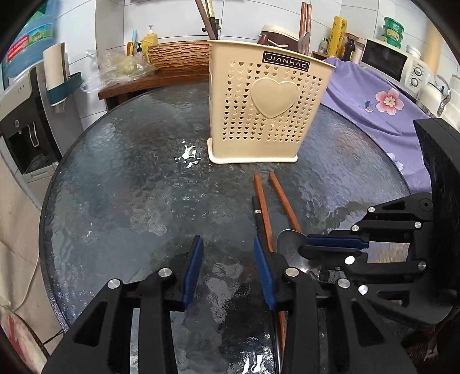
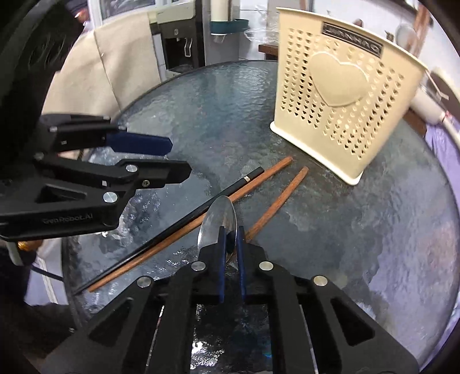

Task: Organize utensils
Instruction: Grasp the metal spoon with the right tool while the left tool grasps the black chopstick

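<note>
Even, fairly bright indoor light fills both views, with white glare patches on the rippled glass table (image 1: 120, 184) near the foot of the utensil holder (image 1: 267, 109). Both fisheye pictures bend strongly and go black at the corners. The right wrist view is motion-blurred toward its edges, smearing the holder's label.

A round table (image 1: 115, 178) of dark rippled glass catches white glare in a kitchen walled with white tiles (image 1: 244, 17). A water dispenser (image 1: 26, 129) stands at left beneath a blue bottle (image 1: 31, 37), beside a wooden side table (image 1: 149, 80) holding a plastic bag (image 1: 120, 66). At right, a white microwave (image 1: 394, 61) sits above a purple flowered cloth (image 1: 368, 95).
</note>
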A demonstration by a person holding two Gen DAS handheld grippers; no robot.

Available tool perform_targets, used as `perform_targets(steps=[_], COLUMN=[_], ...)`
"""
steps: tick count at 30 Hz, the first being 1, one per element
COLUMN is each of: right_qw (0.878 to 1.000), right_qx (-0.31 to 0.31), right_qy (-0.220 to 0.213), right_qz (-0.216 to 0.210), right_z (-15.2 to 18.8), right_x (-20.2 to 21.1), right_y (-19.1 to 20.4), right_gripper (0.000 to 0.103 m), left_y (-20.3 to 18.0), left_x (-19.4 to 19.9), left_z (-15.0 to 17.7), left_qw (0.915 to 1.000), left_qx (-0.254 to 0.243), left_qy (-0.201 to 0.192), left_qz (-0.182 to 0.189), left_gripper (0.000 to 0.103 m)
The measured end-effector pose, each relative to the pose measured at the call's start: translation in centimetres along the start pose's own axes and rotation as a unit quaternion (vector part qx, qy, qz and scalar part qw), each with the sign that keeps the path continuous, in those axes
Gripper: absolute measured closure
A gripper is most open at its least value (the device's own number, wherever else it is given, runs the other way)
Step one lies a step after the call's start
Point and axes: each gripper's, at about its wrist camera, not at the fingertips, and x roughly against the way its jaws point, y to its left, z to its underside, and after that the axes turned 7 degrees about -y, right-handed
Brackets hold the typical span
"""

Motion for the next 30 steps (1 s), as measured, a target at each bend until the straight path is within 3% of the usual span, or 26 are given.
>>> perform_targets(steps=[7,15,30], right_qw=[0.999,0.998,0.995], right_qx=[-0.052,-0.067,-0.093], right_qy=[-0.012,-0.019,-0.029], right_qz=[-0.003,0.001,0.008], right_z=[0.6,1.0,1.7], right_x=[0.8,1.6,2.9], right_y=[-1.6,-2.4,-3.6], right_gripper=[0.099,0.100,0.100], left_y=[-1.0,-2.0,-1.3], left_x=[-0.4,-2.2,-3.3], left_z=[0.0,0.0,0.3], left_qw=[0.9998,0.9987,0.9983], left_qx=[-0.014,-0.023,-0.022], left_qy=[0.008,0.028,0.042], left_qz=[0.013,0.037,0.034], left_gripper=[0.073,0.076,0.082])
